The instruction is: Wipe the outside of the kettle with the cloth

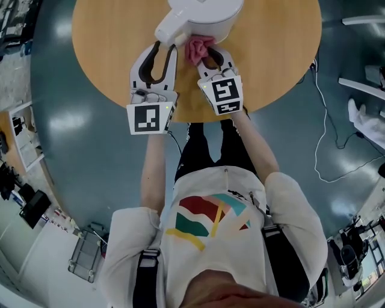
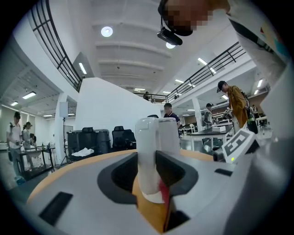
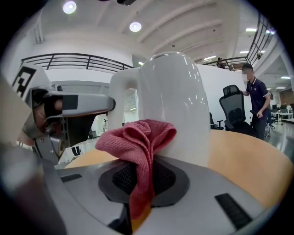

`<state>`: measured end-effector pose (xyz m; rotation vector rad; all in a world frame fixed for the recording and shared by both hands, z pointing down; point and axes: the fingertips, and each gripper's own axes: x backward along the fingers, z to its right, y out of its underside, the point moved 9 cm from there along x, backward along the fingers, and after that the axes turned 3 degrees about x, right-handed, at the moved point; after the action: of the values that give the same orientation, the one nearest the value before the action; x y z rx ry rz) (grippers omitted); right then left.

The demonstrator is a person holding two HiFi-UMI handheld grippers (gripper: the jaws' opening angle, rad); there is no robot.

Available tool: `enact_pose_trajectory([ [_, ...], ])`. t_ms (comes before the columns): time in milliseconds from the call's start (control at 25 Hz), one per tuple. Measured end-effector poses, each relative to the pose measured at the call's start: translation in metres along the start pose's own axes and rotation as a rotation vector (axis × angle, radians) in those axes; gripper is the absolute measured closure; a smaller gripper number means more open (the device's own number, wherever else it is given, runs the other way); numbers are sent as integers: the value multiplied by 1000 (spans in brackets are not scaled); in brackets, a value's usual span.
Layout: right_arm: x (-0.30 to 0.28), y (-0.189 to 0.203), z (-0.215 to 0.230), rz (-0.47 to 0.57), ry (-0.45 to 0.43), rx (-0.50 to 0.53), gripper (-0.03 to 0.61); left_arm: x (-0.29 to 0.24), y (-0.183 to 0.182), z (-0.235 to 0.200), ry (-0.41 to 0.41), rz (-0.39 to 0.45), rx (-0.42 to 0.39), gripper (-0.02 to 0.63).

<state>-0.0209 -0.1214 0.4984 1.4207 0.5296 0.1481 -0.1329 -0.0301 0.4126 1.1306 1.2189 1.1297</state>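
Observation:
A white kettle (image 1: 204, 12) stands at the far side of the round wooden table (image 1: 108, 66). My left gripper (image 1: 157, 60) is shut on the kettle's handle (image 1: 170, 27); in the left gripper view the handle (image 2: 149, 151) stands upright between the jaws of that gripper (image 2: 149, 176). My right gripper (image 1: 210, 57) is shut on a pink-red cloth (image 1: 198, 47). In the right gripper view the bunched cloth (image 3: 138, 142) rises from the jaws of that gripper (image 3: 138, 188) and rests against the kettle's body (image 3: 177, 101), just right of the handle. The kettle's far side is hidden.
The table's near edge (image 1: 198, 117) lies just under both grippers. White cables (image 1: 325, 132) trail over the grey floor at the right. Office chairs (image 3: 234, 110) and several people (image 3: 255, 98) stand in the background beyond the table.

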Motion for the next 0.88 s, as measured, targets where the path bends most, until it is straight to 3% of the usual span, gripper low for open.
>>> enact_pose_trajectory([
  [160,10,-1,14,3,18,-36,531,-3,-2,-15,18,-2,-27,445],
  [360,14,-10,21,21,11,16,531,-14,1,-37,-50,8,93,462],
  [720,17,-10,55,22,69,43,531,-50,2,-65,-132,-9,38,469],
  [880,18,-4,83,33,81,-8,531,-72,3,-65,-136,-5,17,471],
])
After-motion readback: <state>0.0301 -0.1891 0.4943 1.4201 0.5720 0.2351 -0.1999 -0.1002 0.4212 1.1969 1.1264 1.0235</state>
